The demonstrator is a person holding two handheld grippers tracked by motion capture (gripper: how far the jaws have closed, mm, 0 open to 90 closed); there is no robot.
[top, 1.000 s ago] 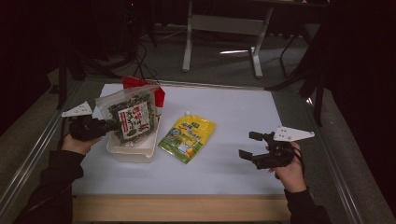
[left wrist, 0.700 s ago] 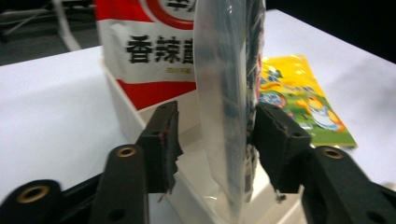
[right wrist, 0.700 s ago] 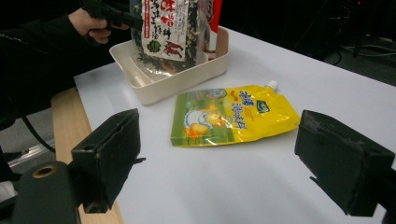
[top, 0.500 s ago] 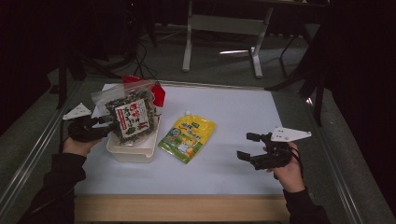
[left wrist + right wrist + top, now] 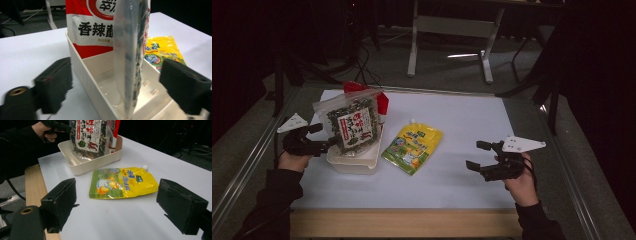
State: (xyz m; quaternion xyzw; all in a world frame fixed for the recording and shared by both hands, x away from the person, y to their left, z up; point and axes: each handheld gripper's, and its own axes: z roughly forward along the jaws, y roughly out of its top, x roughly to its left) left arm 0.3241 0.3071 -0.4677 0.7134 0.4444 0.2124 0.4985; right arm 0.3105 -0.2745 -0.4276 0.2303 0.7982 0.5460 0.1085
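A clear bag of dark seaweed snack (image 5: 352, 125) stands on its edge in a white tub (image 5: 352, 164) at the table's left. A red and white bag (image 5: 381, 101) stands behind it in the same tub. My left gripper (image 5: 323, 137) is open at the tub's left side, and the seaweed bag (image 5: 130, 50) rises edge-on between its jaws, touching neither. A yellow spouted pouch (image 5: 412, 145) lies flat on the white sheet right of the tub. My right gripper (image 5: 482, 156) hangs open over the sheet, right of the pouch (image 5: 122, 183), with nothing between its jaws.
The white sheet (image 5: 462, 125) covers most of the table, with a wooden strip (image 5: 412, 222) along the near edge and metal rails at both sides. Stand legs and cables sit on the dark floor beyond the far edge.
The seaweed bag has come down from a tilt to stand more upright in the tub. The left hand has shifted slightly. The right gripper has barely moved.
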